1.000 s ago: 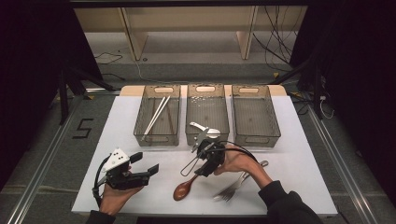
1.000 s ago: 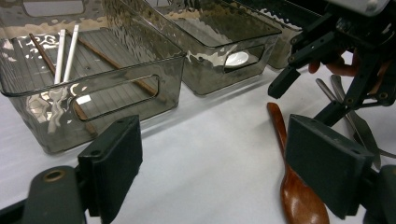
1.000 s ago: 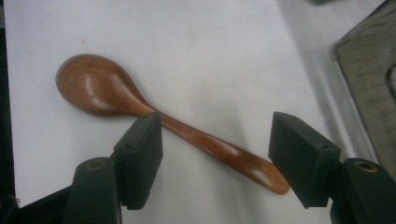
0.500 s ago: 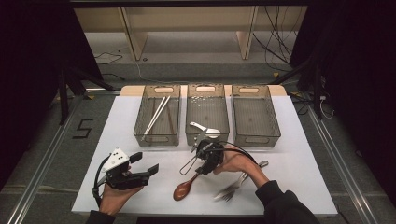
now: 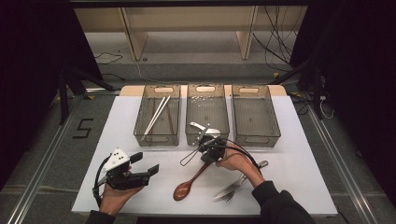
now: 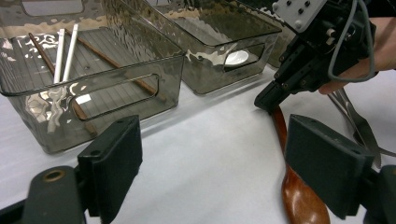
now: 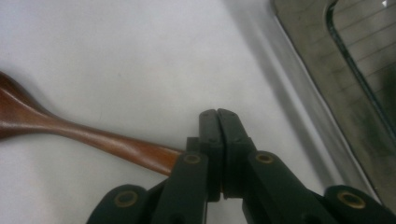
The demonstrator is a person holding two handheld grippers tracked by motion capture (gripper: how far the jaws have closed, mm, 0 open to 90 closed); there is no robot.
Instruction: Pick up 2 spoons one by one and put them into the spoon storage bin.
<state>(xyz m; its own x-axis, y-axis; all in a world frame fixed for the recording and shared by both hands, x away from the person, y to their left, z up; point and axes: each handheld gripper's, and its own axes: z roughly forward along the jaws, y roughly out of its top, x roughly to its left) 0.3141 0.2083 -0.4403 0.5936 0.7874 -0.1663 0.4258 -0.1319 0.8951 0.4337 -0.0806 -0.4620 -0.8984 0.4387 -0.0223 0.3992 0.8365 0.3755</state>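
Observation:
A brown wooden spoon [image 5: 187, 186] lies on the white table, bowl toward the person. My right gripper [image 5: 204, 160] rests at the far end of its handle. In the right gripper view the jaws [image 7: 217, 114] are pressed together, and the spoon handle [image 7: 70, 128] runs in from the left and ends under the left jaw. My left gripper [image 5: 145, 163] is held above the table at the front left, open, with nothing between its pads [image 6: 114, 163]. From the left gripper view I see the right gripper [image 6: 265, 101] tip touching the spoon [image 6: 299, 200].
Three clear grey bins stand in a row at the back. The left bin [image 5: 156, 136] holds chopsticks [image 5: 156, 114], the middle bin [image 5: 208, 140] a white spoon [image 5: 201, 127]; the right bin [image 5: 256, 137] looks bare. A metal fork [image 5: 231, 189] lies under the right forearm.

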